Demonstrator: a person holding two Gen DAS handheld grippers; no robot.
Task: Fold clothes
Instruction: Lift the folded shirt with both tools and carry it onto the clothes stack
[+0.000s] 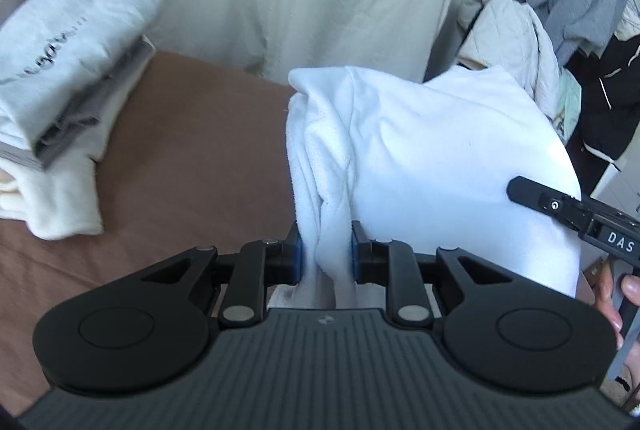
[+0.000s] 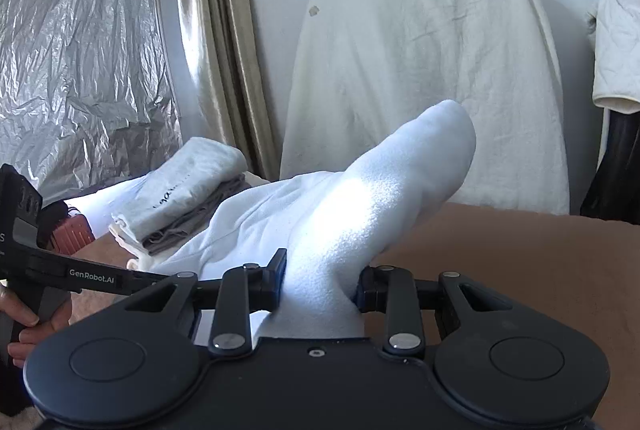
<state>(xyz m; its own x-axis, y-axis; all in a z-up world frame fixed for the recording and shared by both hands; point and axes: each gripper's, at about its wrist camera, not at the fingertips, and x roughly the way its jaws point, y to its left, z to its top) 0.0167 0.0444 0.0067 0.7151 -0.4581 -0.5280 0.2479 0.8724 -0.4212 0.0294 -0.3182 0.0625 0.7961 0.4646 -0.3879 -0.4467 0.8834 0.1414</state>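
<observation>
While both jaws clamp white fleece garment, left gripper and right gripper lift it off brown surface for folding.

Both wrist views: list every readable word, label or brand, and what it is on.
"DAS": label on the right gripper body, cut off at the frame edge.
"GenRobot.AI": side of the left gripper.
Dark print on the folded white garment atop the stack: too blurred to read.
</observation>
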